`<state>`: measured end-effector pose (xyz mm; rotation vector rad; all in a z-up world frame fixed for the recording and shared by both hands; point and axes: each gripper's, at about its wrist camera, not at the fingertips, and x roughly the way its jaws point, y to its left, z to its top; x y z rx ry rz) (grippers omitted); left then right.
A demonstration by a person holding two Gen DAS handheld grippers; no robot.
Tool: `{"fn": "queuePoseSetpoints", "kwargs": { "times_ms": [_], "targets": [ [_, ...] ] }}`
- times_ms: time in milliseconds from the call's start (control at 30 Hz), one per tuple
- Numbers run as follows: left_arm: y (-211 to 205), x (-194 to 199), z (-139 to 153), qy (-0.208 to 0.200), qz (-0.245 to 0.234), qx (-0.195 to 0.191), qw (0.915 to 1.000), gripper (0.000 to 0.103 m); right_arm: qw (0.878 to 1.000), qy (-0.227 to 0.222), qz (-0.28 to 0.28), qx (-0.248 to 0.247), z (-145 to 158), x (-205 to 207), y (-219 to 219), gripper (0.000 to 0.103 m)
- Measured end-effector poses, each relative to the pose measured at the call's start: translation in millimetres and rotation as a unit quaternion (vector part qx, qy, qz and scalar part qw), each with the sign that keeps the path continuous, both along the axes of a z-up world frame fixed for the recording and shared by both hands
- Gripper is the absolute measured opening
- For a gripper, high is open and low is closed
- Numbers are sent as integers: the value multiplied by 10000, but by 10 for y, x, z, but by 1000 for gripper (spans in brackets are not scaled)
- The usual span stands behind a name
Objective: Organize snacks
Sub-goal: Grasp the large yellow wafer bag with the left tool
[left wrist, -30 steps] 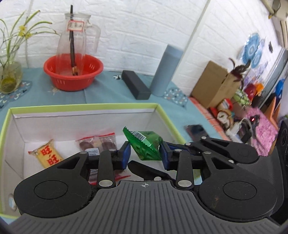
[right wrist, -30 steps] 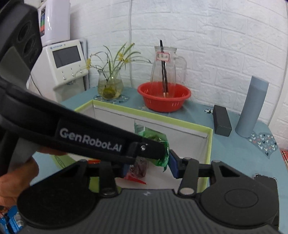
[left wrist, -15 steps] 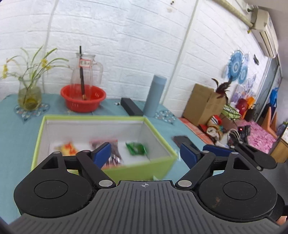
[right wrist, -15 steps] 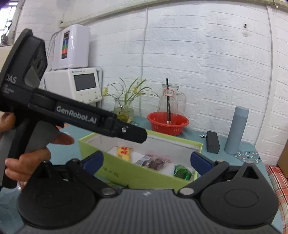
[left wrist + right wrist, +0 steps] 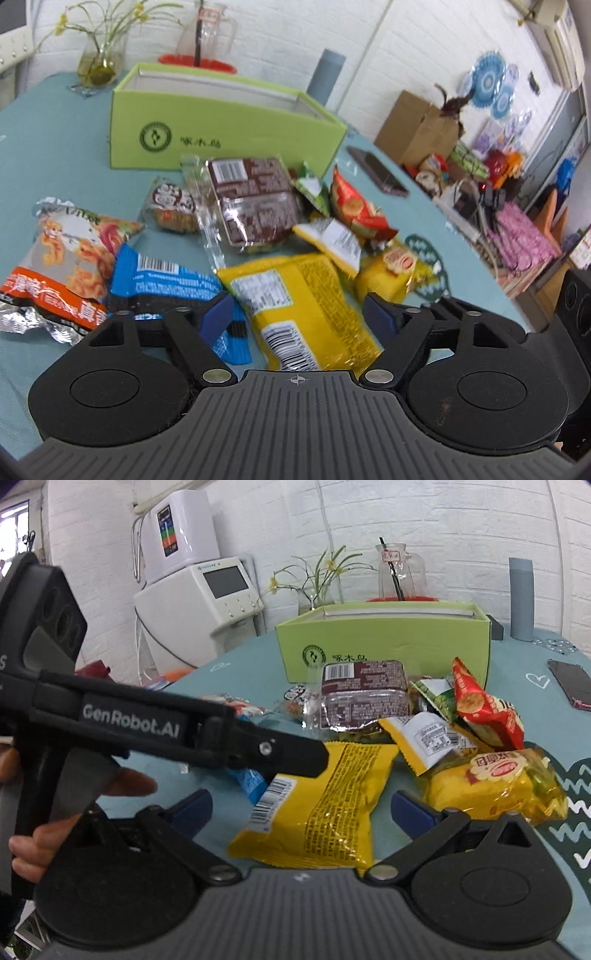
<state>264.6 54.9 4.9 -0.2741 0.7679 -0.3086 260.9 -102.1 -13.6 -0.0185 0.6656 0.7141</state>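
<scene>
A pile of snack packets lies on the teal table in front of a green box point(image 5: 221, 125), which also shows in the right wrist view point(image 5: 384, 646). My left gripper point(image 5: 299, 314) is open, its jaws on either side of a large yellow packet point(image 5: 306, 306), just above it. My right gripper point(image 5: 301, 808) is open over the same yellow packet point(image 5: 321, 805). Nearby lie a blue packet point(image 5: 166, 284), a brown packet point(image 5: 255, 203), a red packet point(image 5: 480, 705), a small yellow packet point(image 5: 495, 782) and an orange-grey bag point(image 5: 62, 258).
A phone point(image 5: 376, 170) lies right of the box. Behind the box stand a grey cylinder point(image 5: 521, 598), a glass jug point(image 5: 395, 572) in a red bowl and a flower vase point(image 5: 98, 59). A white machine point(image 5: 199, 590) stands beyond the table's left side.
Both grippers pulled back from the box and dropped low over the snack pile. The left gripper let go of the green packet in the box one second ago and stays open.
</scene>
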Motion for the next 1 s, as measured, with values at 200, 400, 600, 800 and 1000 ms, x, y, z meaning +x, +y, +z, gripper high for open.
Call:
{"fn": "queuePoseSetpoints", "kwargs": {
  "times_ms": [200, 400, 600, 800, 1000],
  "targets": [
    [-21, -17, -167, 401, -225, -307, 9985, 28, 9996, -40, 63, -266, -44, -212, 97, 102],
    [-166, -318, -196, 461, -389, -276, 9978, 30, 9996, -9, -51, -293, -40, -498, -17, 102],
    [-226, -489, -201, 376, -388, -194, 9984, 34, 9997, 33, -102, -229, -101, -606, -79, 102],
    [-201, -526, -132, 356, -314, -158, 9987, 55, 9996, 10, -246, -160, -62, -617, -150, 102],
    [-230, -482, -158, 325, -401, -163, 9985, 57, 9993, 110, -357, -51, -99, -543, -191, 102]
  ]
}}
